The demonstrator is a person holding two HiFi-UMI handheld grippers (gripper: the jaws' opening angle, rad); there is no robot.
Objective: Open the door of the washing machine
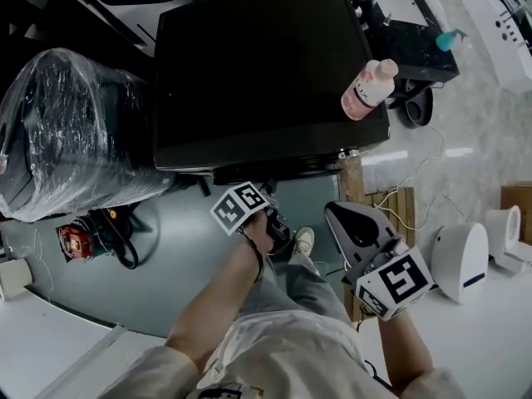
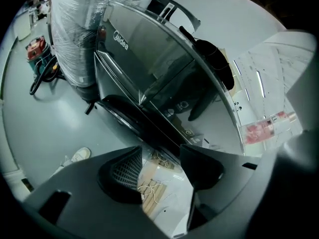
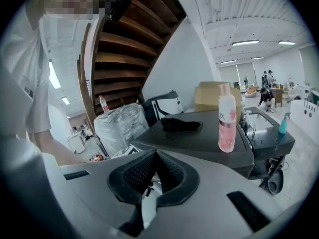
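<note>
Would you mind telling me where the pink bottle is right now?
In the head view the pink bottle stands on top of the washing machine, at its right edge near the front corner.

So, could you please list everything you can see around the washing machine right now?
washing machine: one, dark grey, centre of the head view
bottle: one, pink with a white cap, on the machine's top near its right edge
cloth-like item: one, black, on the machine's top
wrapped appliance: one, dark under clear plastic, left of the machine
device: one, red with a black cable, on the floor at left
spray bottle: one, teal, on the dark unit right of the machine
round appliance: one, white, on the floor at right
shoe: one, white, on the floor between the grippers
left gripper: one, dark grey, jaws apart, empty, facing the machine's front
right gripper: one, grey, jaws together, empty
</note>
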